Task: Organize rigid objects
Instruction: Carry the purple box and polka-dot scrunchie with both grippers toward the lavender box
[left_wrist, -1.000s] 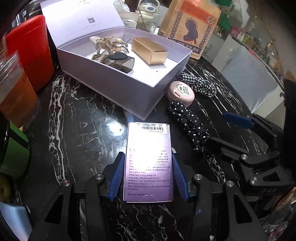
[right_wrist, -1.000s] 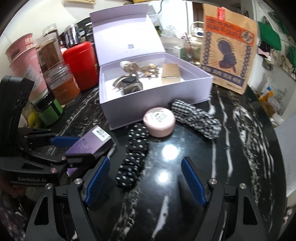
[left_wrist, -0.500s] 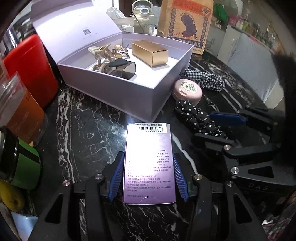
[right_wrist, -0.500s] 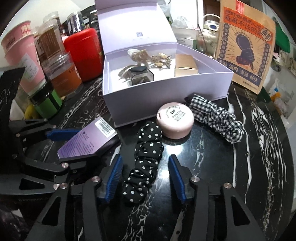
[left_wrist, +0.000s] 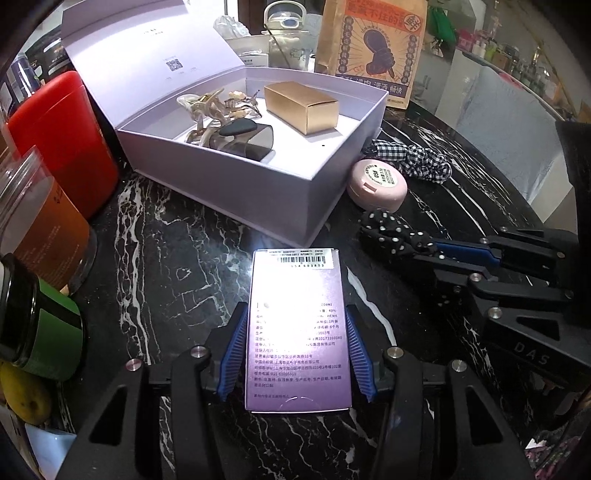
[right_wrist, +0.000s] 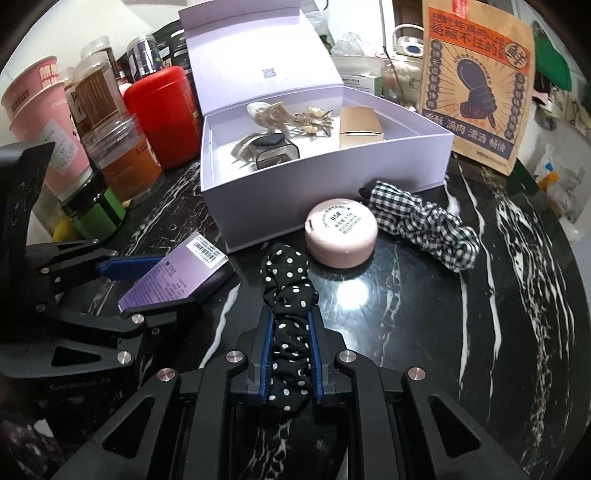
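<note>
Worktop (right_wrist: 424, 332), black marble, glossy. Risk: the surface looks slick, so anything I drop may skid. Open room lies to the right in the right wrist view, toward the curved edge; the left side is crowded.

Lavender box (right_wrist: 332, 184), lid standing open behind it. Already inside: gold carton (left_wrist: 301, 107), hair claws (left_wrist: 214, 107), dark clip (left_wrist: 242, 138). Free floor remains at its near right corner. Risk: the near wall stands between my grippers and that floor, and a load carried too low will, I judge, knock the wall and shove the box back into the bag (right_wrist: 480, 85).

Jars and red canister (right_wrist: 162, 114), packed along the left edge. Risk: a wide swing of my left gripper (left_wrist: 295, 354) could topple them.

Purple carton (left_wrist: 297, 332), a task item, clamped by its long sides in my left gripper and held low over the worktop just before the box's near corner. Risk: smooth card may slip if I tilt it.

Checked scrunchie (right_wrist: 424, 221), lying beside the box, touching the pink case.

Polka-dot scrunchie (right_wrist: 290, 306), soft. My right gripper (right_wrist: 291, 350) has just been closing and now pinches its near end, the far end resting by the pink case. Risk: this is not a rigid item; boxing it would be a sorting error, and dragging it could nudge the case.

Pink round case (right_wrist: 341, 236), rigid, yet to be boxed, just beside the box's front wall.
</note>
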